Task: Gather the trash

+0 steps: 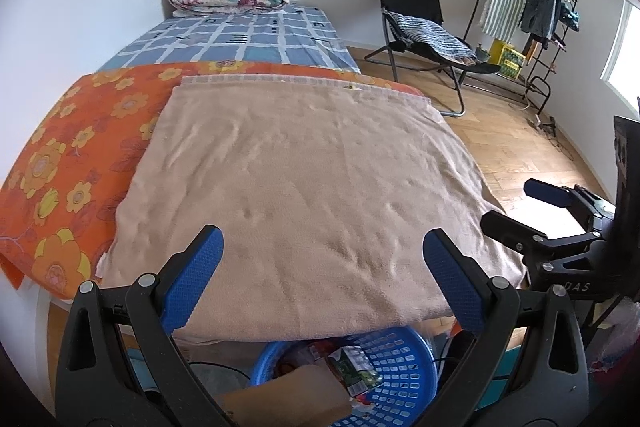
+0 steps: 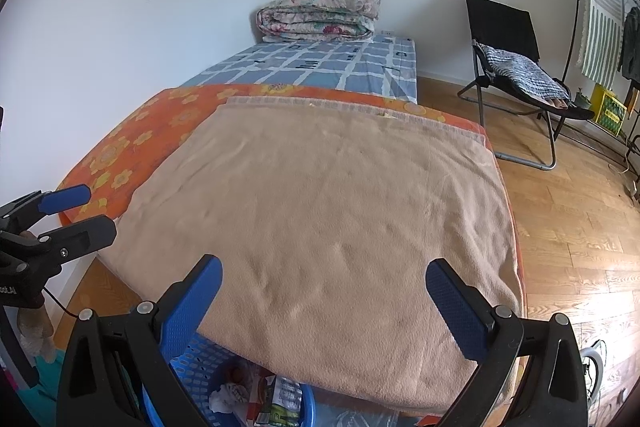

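Hovering over the near end of the bed, we hold both tools above the tan blanket (image 1: 304, 179), and neither carries anything. Our left gripper (image 1: 322, 279) stands wide, its 2 blue pads well apart with only blanket between them; our right gripper (image 2: 322, 301) is just as wide and just as empty. The blanket top shows no litter that we can make out. The trash (image 1: 352, 371) lies below and nearer than both tools, in the blue basket (image 1: 400, 359) on the floor, tucked partly under the blanket's near edge. A green-printed carton sits on top, its long axis running roughly near-left to far-right, with crumpled wrappers beside it. From the left wrist view the basket sits almost straight under the left tool; from the right wrist view it lies down and to the left. We judge the left one nearer.
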The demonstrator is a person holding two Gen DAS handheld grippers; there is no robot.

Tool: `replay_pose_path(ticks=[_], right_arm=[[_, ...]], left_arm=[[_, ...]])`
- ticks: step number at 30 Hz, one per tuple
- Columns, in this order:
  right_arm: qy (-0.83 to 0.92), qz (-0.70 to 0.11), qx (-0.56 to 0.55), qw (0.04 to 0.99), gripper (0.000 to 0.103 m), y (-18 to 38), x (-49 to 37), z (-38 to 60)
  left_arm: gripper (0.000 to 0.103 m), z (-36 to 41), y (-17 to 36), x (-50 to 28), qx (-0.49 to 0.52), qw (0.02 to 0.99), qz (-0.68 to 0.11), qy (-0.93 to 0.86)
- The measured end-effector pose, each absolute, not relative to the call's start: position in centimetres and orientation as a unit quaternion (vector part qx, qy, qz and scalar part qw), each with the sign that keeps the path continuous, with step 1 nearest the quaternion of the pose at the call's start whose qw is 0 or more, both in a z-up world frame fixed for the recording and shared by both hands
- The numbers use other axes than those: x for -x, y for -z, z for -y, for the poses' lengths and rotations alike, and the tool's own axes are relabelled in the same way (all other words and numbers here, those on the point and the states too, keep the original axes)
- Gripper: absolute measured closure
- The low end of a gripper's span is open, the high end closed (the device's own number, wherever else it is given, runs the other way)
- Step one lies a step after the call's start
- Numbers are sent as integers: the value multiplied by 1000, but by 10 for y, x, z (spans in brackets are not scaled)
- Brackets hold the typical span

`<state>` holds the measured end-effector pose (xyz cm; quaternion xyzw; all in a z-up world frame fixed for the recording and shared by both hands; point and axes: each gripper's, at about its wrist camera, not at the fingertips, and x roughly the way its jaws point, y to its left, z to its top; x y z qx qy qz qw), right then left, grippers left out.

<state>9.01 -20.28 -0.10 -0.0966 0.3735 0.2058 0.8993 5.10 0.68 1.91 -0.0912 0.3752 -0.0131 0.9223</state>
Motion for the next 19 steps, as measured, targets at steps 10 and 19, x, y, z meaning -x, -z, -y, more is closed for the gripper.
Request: replay_pose_path(ticks=[10,19], right_arm=[[-204,-380,98,897,0,4,-89,201],[-201,-382,97,897,0,5,-89,202]], left_arm=[[1,-9,-16,-52,94,921,-378,8],[1,-9,-15,-53,92,923,-374,1]])
